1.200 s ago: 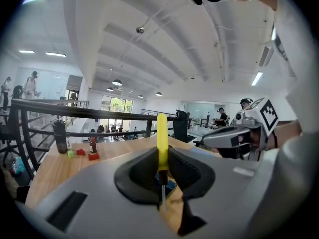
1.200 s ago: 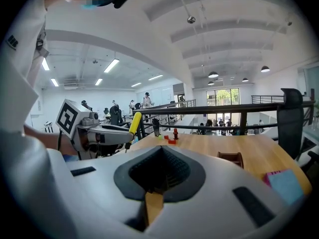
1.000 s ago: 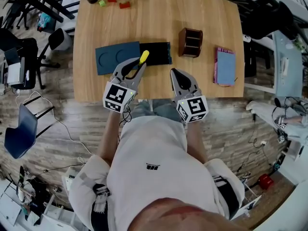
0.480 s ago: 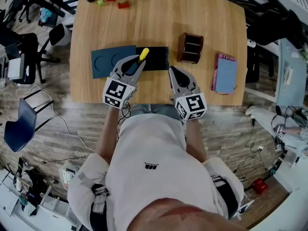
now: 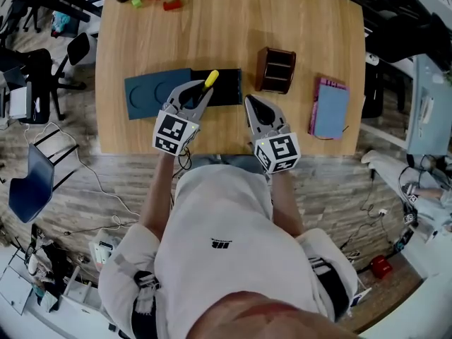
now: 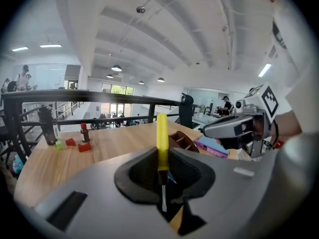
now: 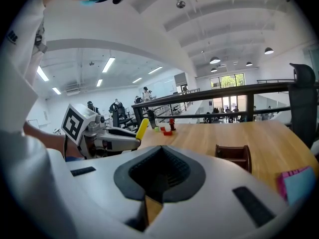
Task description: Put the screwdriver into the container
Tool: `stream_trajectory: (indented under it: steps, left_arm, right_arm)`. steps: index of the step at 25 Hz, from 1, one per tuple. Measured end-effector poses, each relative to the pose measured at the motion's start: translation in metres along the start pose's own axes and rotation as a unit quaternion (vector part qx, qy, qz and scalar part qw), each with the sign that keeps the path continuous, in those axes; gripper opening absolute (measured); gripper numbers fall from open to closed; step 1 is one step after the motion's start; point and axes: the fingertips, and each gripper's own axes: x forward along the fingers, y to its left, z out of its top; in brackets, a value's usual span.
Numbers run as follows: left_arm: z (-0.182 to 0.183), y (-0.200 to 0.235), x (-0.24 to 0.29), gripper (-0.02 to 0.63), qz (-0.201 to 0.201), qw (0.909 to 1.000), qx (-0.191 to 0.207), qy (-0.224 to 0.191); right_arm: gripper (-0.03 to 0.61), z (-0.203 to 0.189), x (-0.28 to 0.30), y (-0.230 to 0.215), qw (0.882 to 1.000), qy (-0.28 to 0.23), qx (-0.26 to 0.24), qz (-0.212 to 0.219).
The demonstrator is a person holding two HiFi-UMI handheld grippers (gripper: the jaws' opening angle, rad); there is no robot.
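Note:
My left gripper (image 5: 198, 94) is shut on a yellow-handled screwdriver (image 5: 210, 79), whose handle sticks out past the jaw tips over the dark mats. In the left gripper view the screwdriver (image 6: 162, 143) stands upright between the closed jaws, metal blade pointing down. The brown wooden container (image 5: 275, 70) with open compartments stands on the table to the right; it also shows in the right gripper view as the container (image 7: 233, 155). My right gripper (image 5: 256, 110) is shut and holds nothing, near the table's front edge, left of and nearer than the container.
A blue mat (image 5: 157, 92) and a black mat (image 5: 223, 87) lie under the left gripper. A pink and blue notebook (image 5: 329, 109) lies at the right. Small red and green blocks (image 5: 162, 4) and a dark bottle sit at the far left edge. Chairs stand left of the table.
Both grippers have kept their places relative to the table and the left still holds the screwdriver; the head view has shifted slightly, so the table sits a bit further left in it.

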Motion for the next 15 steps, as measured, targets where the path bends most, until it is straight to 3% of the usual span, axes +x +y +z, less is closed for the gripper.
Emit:
stream_trajectory:
  steps: [15]
  left_arm:
    - [-0.042,-0.001,0.043,0.075,-0.014,0.9974,0.003,0.07]
  right_arm:
    - [-0.005,-0.018,0.01,-0.025,1.0,0.015,0.021,0.004]
